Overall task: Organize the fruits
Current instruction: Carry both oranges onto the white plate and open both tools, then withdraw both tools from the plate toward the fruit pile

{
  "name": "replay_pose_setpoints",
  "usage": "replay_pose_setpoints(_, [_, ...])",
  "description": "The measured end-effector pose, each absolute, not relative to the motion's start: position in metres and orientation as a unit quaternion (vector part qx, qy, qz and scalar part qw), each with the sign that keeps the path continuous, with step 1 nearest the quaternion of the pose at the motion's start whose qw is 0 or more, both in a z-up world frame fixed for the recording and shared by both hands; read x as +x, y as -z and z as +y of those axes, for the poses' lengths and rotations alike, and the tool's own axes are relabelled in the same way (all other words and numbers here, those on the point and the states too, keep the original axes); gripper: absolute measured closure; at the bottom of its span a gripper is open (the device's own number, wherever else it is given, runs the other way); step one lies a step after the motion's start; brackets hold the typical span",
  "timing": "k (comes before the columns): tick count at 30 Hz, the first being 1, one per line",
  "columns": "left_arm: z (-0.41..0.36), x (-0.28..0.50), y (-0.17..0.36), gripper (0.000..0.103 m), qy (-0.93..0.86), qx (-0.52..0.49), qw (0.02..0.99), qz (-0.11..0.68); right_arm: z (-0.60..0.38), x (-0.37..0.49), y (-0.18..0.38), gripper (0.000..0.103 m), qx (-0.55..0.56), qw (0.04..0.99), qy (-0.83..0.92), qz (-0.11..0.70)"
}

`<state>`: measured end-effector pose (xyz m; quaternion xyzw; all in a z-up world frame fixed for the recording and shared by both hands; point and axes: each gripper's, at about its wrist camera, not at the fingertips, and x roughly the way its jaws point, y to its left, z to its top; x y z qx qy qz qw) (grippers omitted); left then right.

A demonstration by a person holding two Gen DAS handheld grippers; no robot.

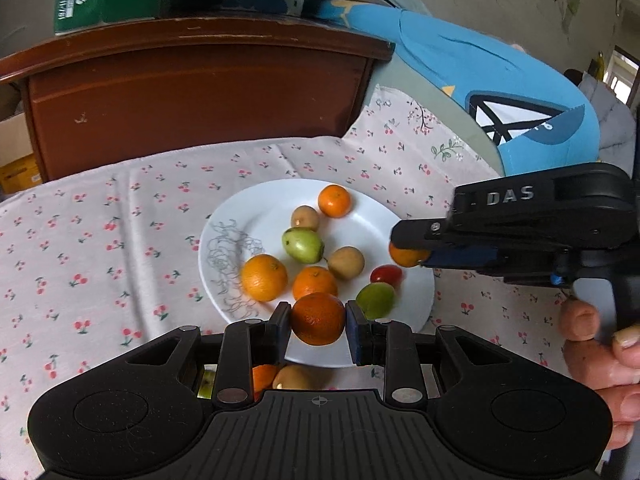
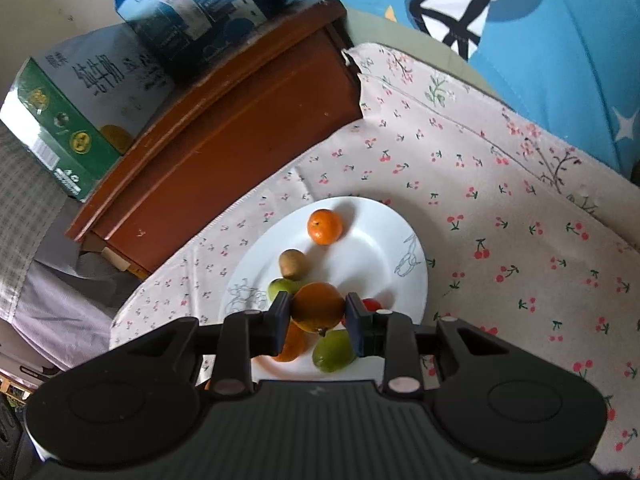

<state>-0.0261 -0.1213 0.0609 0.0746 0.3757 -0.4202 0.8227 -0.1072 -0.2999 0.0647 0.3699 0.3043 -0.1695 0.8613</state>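
Two grips active: left gripper (image 1: pixel 318 320) clamps a dark orange (image 1: pixel 318 319) between its pads; right gripper (image 2: pixel 319 312) clamps another orange (image 2: pixel 317 306). White plate (image 1: pixel 264 204) with remaining fruit just beyond both jaws.

Count, left wrist view: one white plate (image 1: pixel 256 216). Six oranges visible, two of them clamped in grippers (image 1: pixel 318 319) (image 1: pixel 406 256). Two green fruits (image 1: pixel 303 245). Two brown kiwis (image 1: pixel 346 262). One red tomato (image 1: pixel 386 274).
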Motion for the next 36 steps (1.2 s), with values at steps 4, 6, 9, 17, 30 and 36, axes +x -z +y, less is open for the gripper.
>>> replay_pose_setpoints(4, [-0.129, -0.026, -0.055, 0.077, 0.423, 0.082, 0.82, 0.377, -0.303, -0.099, -0.058, 0.073, 0.367, 0.86, 0.176, 0.309])
replay_pose_setpoints(6, [-0.132, -0.026, -0.052, 0.077, 0.424, 0.084, 0.819, 0.377, -0.305, -0.095, -0.055, 0.073, 0.365, 0.859, 0.184, 0.309])
replay_pose_setpoints(9, [-0.135, -0.025, -0.051, 0.075, 0.428, 0.081, 0.818, 0.374, -0.309, -0.091, -0.051, 0.07, 0.362, 0.858, 0.193, 0.31])
replay_pose_setpoints(17, [-0.122, -0.026, -0.075, 0.024, 0.403, 0.054, 0.847, 0.343, -0.312, -0.091, -0.053, 0.065, 0.375, 0.856, 0.189, 0.3])
replay_pose_setpoints(30, [-0.08, -0.017, -0.099, 0.014, 0.341, 0.06, 0.867, 0.358, -0.289, -0.101, -0.075, 0.051, 0.318, 0.885, 0.172, 0.294])
replay_pose_setpoints(36, [-0.05, -0.018, -0.092, 0.014, 0.296, 0.059, 0.874, 0.382, -0.271, -0.114, -0.079, 0.043, 0.298, 0.891, 0.17, 0.298])
